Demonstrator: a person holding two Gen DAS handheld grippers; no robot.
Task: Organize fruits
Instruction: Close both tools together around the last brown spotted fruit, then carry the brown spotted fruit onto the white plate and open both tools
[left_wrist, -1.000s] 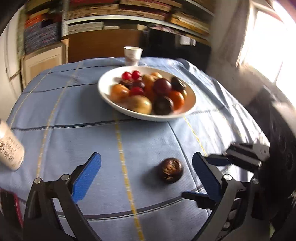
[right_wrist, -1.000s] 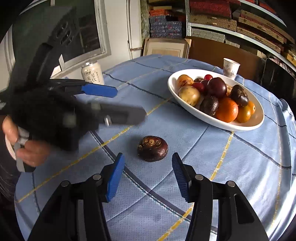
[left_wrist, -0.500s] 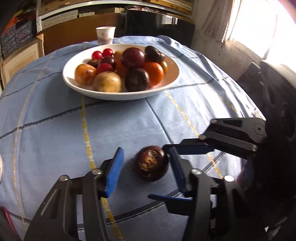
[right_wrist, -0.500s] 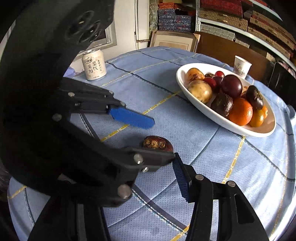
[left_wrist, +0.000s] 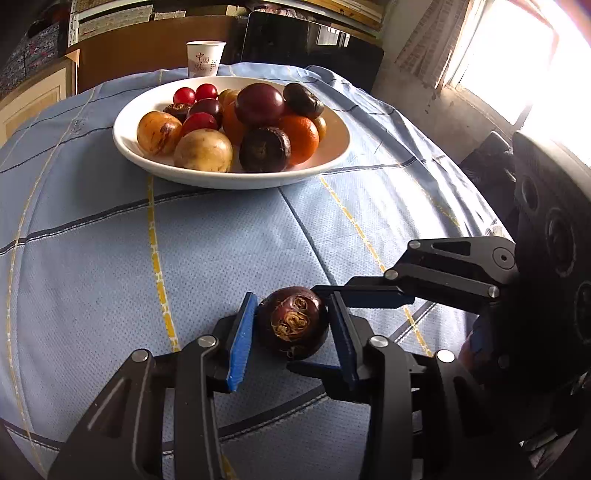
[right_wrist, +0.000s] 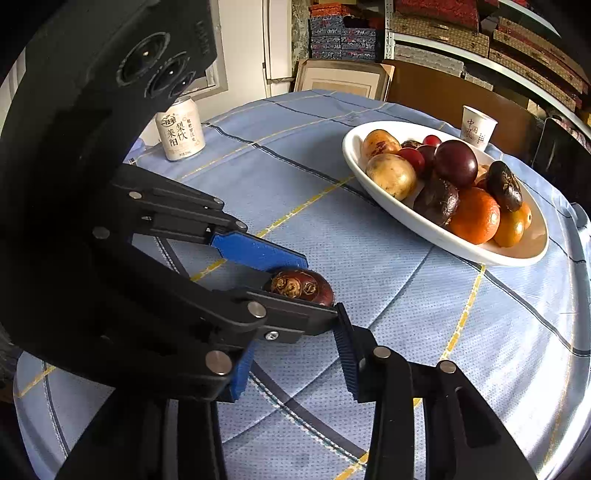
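With the dark brown fruit (left_wrist: 292, 322) resting on the blue checked tablecloth (left_wrist: 85, 258), the left gripper (left_wrist: 291, 332) has its two blue pads on either side of it; its jaws have just been closing, and the left pad (left_wrist: 242, 341) now touches the fruit's side while the right pad (left_wrist: 341, 332) sits against the opposite side, so the fruit is clamped between them. From the right wrist view the same fruit (right_wrist: 303, 286) shows only partly, since the left gripper's near finger crosses in front of it. Right gripper (right_wrist: 295, 363): jaws have also just been closing, fingers still apart, nothing between the pads. Its own fingertips sit just short of the fruit, and the left gripper's black linkage lies across its left finger, blocking a straight line to the fruit. In the left wrist view one right-gripper finger (left_wrist: 369, 295) reaches in from the right, its tip just behind the left gripper's right pad, close to the fruit; contact cannot be told. Ahead of the left fingers, well apart, stands a white bowl (left_wrist: 229, 179) heaped with fruit: oranges, small red ones, dark purple ones, two yellowish-brown ones. Beyond the bowl, a paper cup (left_wrist: 205, 59). Far left of the right fingers, near the table edge, a white drink can (right_wrist: 180, 129) stands upright.
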